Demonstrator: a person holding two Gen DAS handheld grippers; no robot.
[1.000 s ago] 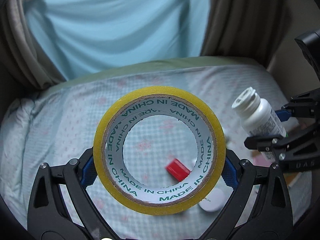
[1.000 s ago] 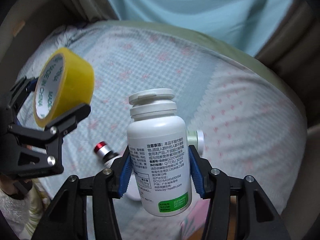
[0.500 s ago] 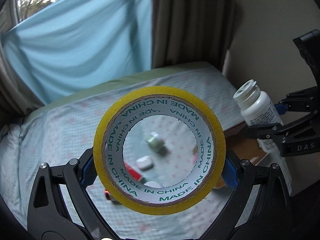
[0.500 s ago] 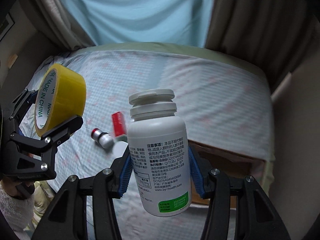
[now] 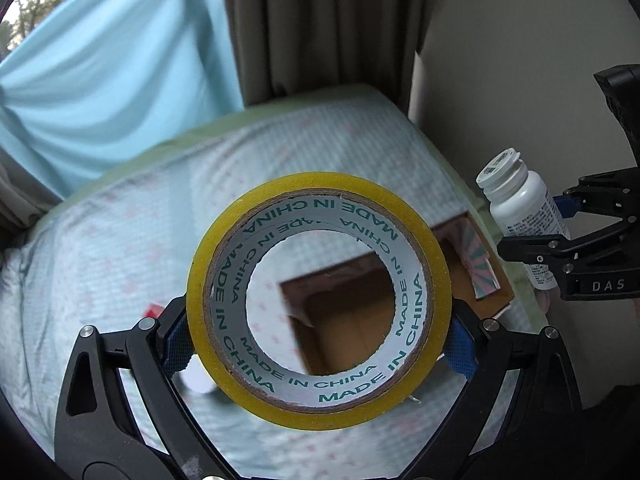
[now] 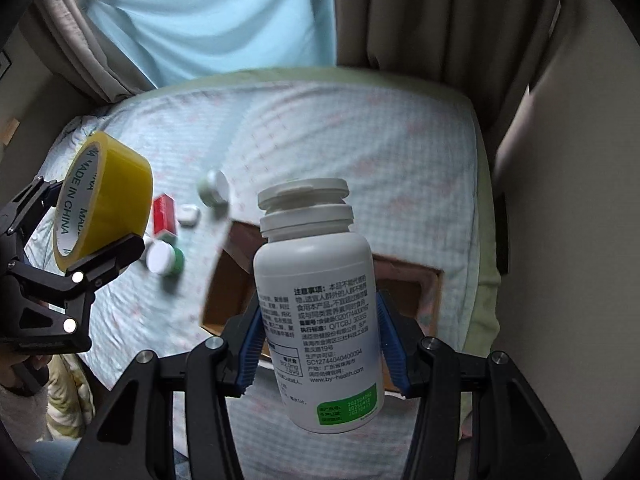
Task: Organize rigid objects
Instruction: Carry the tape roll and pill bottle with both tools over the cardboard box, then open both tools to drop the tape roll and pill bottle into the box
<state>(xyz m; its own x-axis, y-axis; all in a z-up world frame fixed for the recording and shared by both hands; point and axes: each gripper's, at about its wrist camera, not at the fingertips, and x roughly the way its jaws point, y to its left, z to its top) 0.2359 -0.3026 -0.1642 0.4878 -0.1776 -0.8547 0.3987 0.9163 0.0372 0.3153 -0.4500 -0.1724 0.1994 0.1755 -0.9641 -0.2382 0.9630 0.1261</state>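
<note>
My left gripper [image 5: 318, 344] is shut on a yellow tape roll [image 5: 424, 236], held in the air above the bed; it also shows in the right wrist view [image 6: 120, 188]. My right gripper [image 6: 318, 340] is shut on a white pill bottle [image 6: 316, 312], upright, also seen in the left wrist view [image 5: 524, 208]. An open cardboard box [image 5: 344, 320] lies on the bed, visible through the roll's hole and behind the bottle [image 6: 228, 280]. A red box [image 6: 164, 214], a white case [image 6: 189, 214] and two green-white jars [image 6: 214, 188] [image 6: 165, 258] lie left of the box.
The bed has a light blue checked sheet [image 6: 320, 132]. Curtains [image 6: 248, 12] hang behind it and a beige wall [image 5: 520, 60] stands on the right. The box sits near the bed's right edge.
Both grippers have swung to the right with their loads. The cardboard box has come into view below them, and the small items have shifted to the left.
</note>
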